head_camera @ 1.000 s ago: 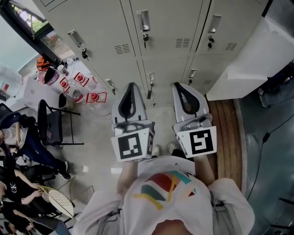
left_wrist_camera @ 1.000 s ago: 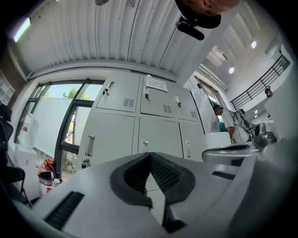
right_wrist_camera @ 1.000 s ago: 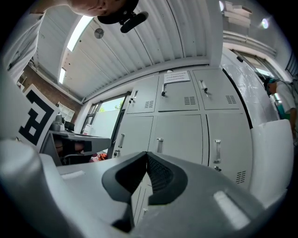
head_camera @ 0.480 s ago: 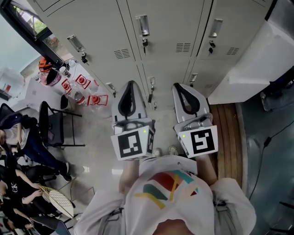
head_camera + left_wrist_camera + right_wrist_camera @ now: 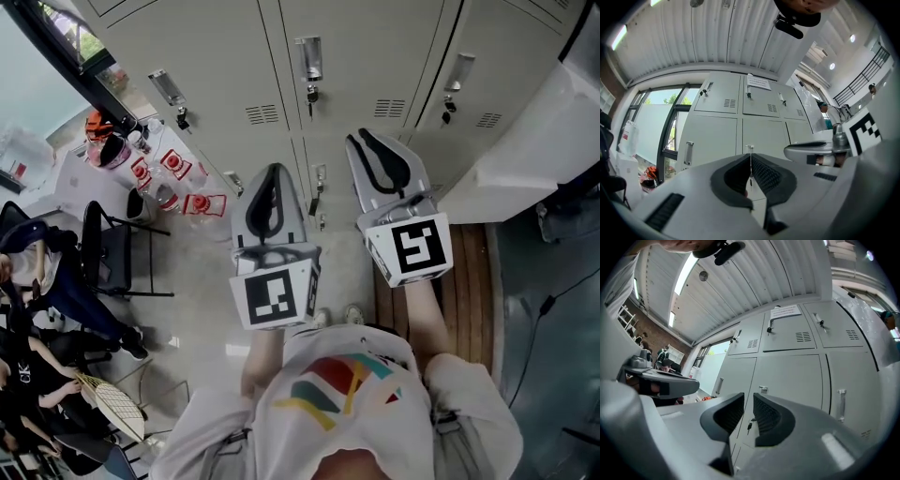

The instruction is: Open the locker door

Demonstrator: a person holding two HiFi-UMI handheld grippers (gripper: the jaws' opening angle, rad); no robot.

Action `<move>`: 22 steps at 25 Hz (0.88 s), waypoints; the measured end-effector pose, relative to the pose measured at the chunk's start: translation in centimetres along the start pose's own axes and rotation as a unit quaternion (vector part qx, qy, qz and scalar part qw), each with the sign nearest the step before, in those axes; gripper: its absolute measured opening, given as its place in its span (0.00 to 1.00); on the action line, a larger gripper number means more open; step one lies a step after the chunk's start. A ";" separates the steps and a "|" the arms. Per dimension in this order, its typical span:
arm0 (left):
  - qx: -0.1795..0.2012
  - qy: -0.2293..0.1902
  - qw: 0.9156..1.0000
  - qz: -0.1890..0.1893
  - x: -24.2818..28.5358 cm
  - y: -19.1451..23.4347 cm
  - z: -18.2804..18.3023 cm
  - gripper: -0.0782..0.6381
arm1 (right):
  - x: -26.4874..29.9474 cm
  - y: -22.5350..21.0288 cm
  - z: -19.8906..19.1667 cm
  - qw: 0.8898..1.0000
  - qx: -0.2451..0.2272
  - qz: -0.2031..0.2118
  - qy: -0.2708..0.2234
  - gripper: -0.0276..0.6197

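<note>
1. Standing before a bank of grey lockers (image 5: 281, 56) and looking steeply down on both grippers, held side by side in front of the chest.
2. Pointing the left gripper (image 5: 269, 171) roughly level at the lockers, well short of them. Pressing its jaws together down to a hairline slit, with nothing caught between them.
3. Reaching the right gripper (image 5: 361, 136) further forward than the left one. Having just been opening its jaws, and now holding them a narrow gap apart, gripping nothing.
4. Facing the locker door (image 5: 792, 376) straight ahead of the right gripper, in the middle column just below the top row, and finding it shut flat with its neighbours.
5. Sighting the door's handle (image 5: 762, 389) just above the jaw tips and a key (image 5: 749, 426) hanging in the lock through the gap, both beyond the jaws and not touched.
6. Passing, on the left, a dark chair (image 5: 98, 248), red-labelled containers (image 5: 192, 200) and seated people (image 5: 28, 366) on the pale floor (image 5: 197, 309).
</note>
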State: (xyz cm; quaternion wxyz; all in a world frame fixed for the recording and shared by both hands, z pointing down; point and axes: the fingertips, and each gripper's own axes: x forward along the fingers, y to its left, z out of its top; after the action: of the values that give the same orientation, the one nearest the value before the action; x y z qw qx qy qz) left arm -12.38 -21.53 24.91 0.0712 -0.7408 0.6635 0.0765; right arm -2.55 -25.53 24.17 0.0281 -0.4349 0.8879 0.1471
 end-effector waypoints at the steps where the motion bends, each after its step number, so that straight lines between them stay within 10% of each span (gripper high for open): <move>1: 0.004 -0.001 1.000 0.001 0.1 0.2 0.1 0.13 | 1.0 -0.2 0.1 1.000 -0.001 0.004 -0.003 0.13; 22: 0.013 0.025 0.998 0.051 -1.4 4.4 -1.1 0.13 | 19.3 -3.2 -6.3 0.993 0.084 -0.005 0.083 0.30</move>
State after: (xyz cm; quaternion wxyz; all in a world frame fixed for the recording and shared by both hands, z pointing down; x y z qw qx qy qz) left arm -16.89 -20.91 26.29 0.0603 -0.7068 0.7029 0.0532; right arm -11.55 -43.93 26.00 -0.0090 -0.4458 0.8944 0.0353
